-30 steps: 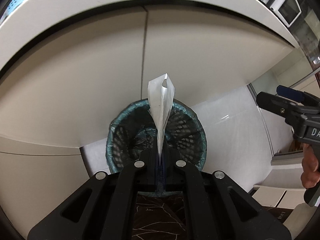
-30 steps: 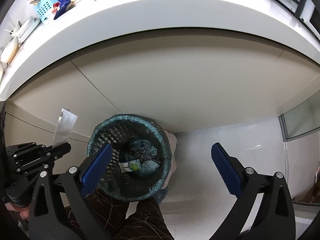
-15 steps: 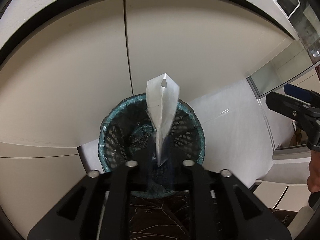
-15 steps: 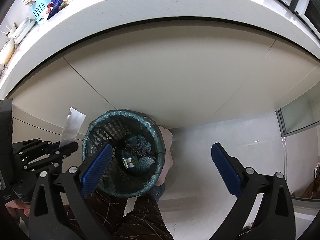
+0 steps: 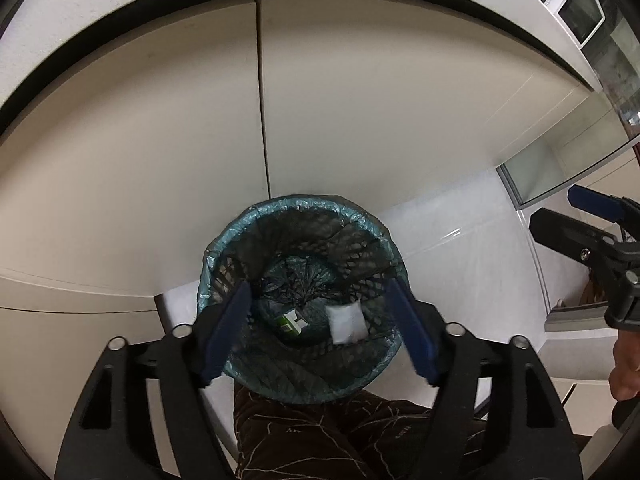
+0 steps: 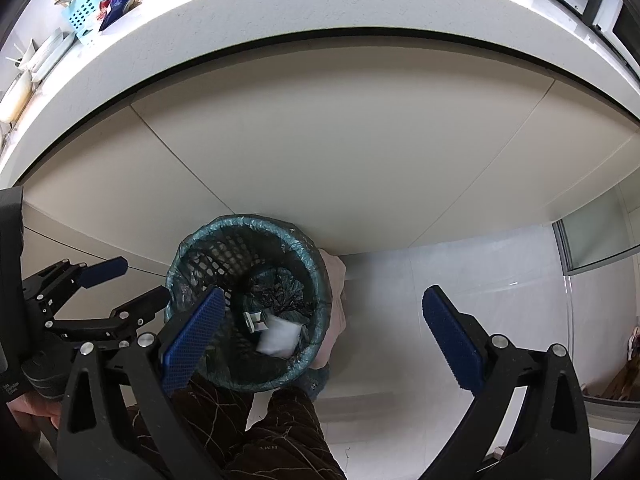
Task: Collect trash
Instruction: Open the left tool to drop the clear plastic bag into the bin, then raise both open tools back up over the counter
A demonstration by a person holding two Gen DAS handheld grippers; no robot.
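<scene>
A black mesh bin lined with a teal bag stands on the floor against the cabinet. My left gripper hangs right above it; its jaws are opening and nothing is between them. The white plastic wrapper lies inside the bin beside a green-and-white carton. In the right wrist view the bin, the wrapper and the left gripper show at lower left. My right gripper stands wide open and empty to the right of the bin, and appears at the right edge of the left wrist view.
Beige cabinet doors rise behind the bin under a white countertop with a blue basket and packets. A leg in dark patterned trousers stands close in front. A pale pink thing touches the bin's right side. White floor tiles lie to the right.
The left gripper went from shut on the white wrapper to open, and the wrapper dropped into the bin. The right gripper stayed open in place.
</scene>
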